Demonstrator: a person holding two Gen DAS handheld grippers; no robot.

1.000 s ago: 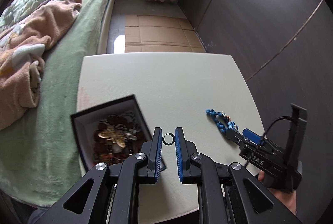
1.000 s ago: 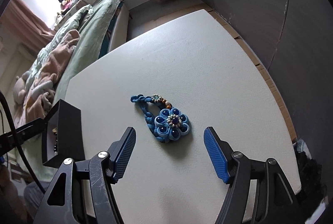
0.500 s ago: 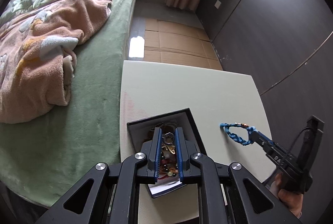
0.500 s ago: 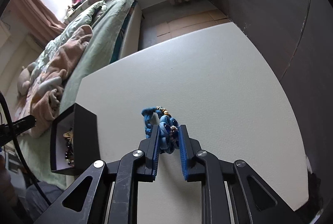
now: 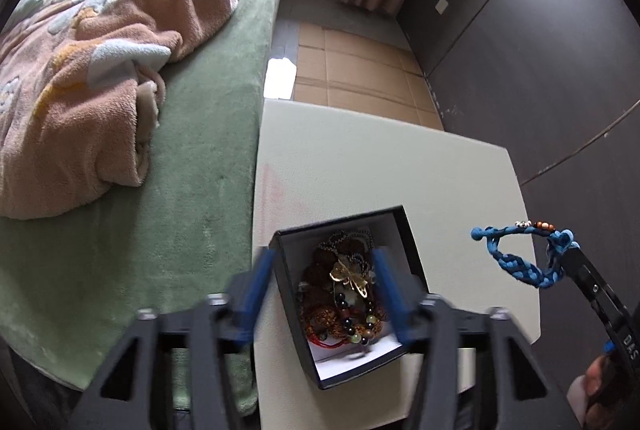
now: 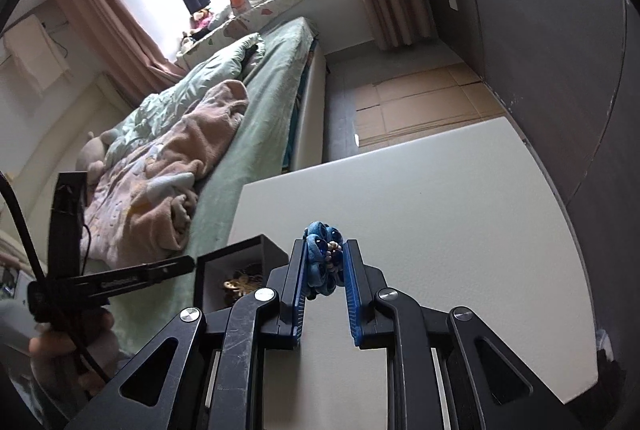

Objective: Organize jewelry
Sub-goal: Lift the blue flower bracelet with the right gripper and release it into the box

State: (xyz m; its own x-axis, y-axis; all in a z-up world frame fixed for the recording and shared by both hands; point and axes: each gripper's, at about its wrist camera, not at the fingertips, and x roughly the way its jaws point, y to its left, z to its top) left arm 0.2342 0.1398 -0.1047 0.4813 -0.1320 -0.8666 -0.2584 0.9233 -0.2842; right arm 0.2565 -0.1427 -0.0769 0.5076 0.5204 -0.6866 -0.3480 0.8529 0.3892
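My left gripper (image 5: 320, 284) has its blue fingers (image 5: 256, 290) spread wide with nothing between them, but they are smeared by motion blur and I cannot make out the tips cleanly. They hang over the open black box (image 5: 348, 300), one finger on each side of it. Inside the box I see a gold butterfly piece (image 5: 350, 276) lying on a tangle of dark and brown beads (image 5: 344, 314); the separate strands I cannot tell apart. The ring is nowhere I can pick out; a small blurred speck on the white lining near the front wall may or may not be it.

My right gripper (image 6: 326, 266) is pinched narrow on the blue bracelet (image 6: 322, 262), flower knot squeezed between the pads, most of the cord hidden behind the fingers. From the left camera the bracelet (image 5: 520, 254) dangles as a loop above the white table (image 5: 380, 166), clear of the surface, to the right of the box. The right gripper body runs out of frame there, with a bit of the holding hand (image 5: 596, 390) cut off at the edge. A bed (image 5: 192, 158) with a pink blanket (image 5: 92, 70) flanks the table.
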